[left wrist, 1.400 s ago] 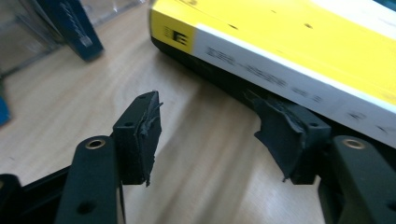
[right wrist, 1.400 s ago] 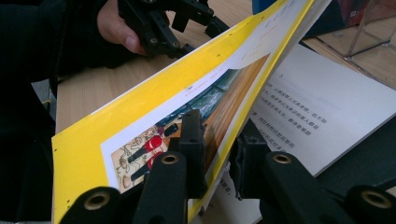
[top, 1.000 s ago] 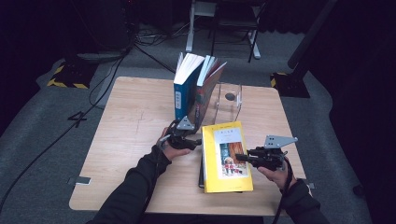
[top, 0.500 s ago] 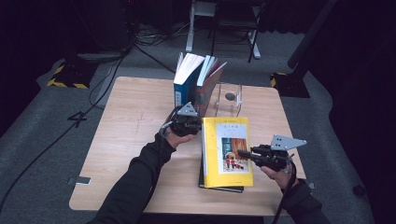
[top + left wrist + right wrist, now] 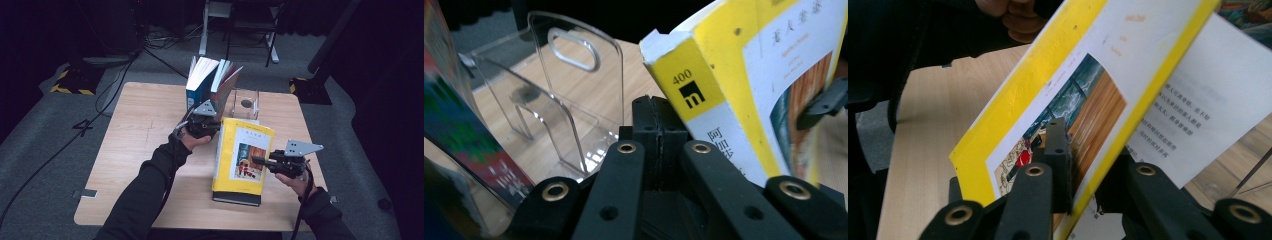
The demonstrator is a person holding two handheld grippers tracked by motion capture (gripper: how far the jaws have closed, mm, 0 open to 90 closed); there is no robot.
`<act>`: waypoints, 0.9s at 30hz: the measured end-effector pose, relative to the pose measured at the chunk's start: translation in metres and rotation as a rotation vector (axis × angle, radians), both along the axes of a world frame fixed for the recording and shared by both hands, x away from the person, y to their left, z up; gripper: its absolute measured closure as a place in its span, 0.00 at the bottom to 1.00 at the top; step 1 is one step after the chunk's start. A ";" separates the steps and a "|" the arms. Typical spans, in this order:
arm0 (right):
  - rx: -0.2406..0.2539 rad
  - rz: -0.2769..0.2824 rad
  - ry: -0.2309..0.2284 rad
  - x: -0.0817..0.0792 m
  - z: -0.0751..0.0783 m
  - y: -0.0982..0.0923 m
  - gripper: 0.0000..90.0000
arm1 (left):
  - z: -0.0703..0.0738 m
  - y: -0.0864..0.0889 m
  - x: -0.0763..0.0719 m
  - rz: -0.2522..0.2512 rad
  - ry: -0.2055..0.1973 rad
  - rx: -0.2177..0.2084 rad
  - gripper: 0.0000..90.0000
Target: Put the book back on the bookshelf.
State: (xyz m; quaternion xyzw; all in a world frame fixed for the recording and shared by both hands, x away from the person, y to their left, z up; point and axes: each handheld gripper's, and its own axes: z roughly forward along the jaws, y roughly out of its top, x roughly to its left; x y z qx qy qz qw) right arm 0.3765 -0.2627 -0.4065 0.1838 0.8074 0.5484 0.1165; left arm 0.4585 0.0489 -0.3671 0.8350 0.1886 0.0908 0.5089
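A yellow book [image 5: 229, 172] [image 5: 724, 65] [image 5: 1058, 65] stands tilted up off a dark book [image 5: 236, 199] lying flat at the table's front. My right gripper [image 5: 259, 161] [image 5: 1085, 150] is shut on the yellow book's front cover at its right edge; one jaw lies on the cover picture, the other behind it, and a white page [image 5: 1208, 110] hangs free. My left gripper [image 5: 214, 130] [image 5: 659, 112] is shut with nothing between its jaws, right beside the book's far left corner by the spine.
A clear acrylic book stand [image 5: 246, 102] [image 5: 574, 90] is just beyond the yellow book. A blue book and others [image 5: 199, 82] [image 5: 454, 125] stand fanned open at its left. The wooden table [image 5: 140, 130] has bare room at the left.
The yellow book's far end has risen and it tilts more. My left gripper has moved away from me along the book's left side to its far corner. The right gripper has barely shifted.
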 end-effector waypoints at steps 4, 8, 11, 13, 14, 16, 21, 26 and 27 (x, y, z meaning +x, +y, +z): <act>0.007 -0.021 -0.035 0.000 0.002 0.001 0.95 | 0.011 -0.001 -0.004 0.000 -0.034 0.006 1.00; 0.003 -0.052 -0.081 -0.004 0.005 0.001 0.96 | 0.019 0.000 -0.012 0.003 -0.068 0.005 1.00; -0.003 -0.064 -0.109 -0.008 0.007 0.001 0.96 | 0.021 0.001 -0.017 0.004 -0.084 0.001 1.00; -0.005 -0.066 -0.122 -0.011 0.007 0.002 0.96 | 0.020 0.003 -0.022 0.008 -0.088 -0.020 0.99; -0.010 -0.067 -0.142 -0.015 0.007 0.002 0.96 | 0.020 0.004 -0.025 0.011 -0.085 -0.036 0.99; -0.019 -0.066 -0.167 -0.023 0.007 0.003 0.96 | 0.019 0.006 -0.032 0.016 -0.090 -0.056 0.98; -0.012 -0.048 -0.165 -0.033 0.007 0.001 0.96 | 0.020 0.009 -0.048 0.013 -0.110 -0.081 0.94; -0.001 -0.026 -0.150 -0.038 0.006 -0.002 0.96 | 0.021 0.014 -0.062 0.018 -0.119 -0.094 0.89; 0.001 -0.024 -0.149 -0.039 0.006 -0.003 0.96 | 0.021 0.015 -0.065 0.024 -0.119 -0.098 0.88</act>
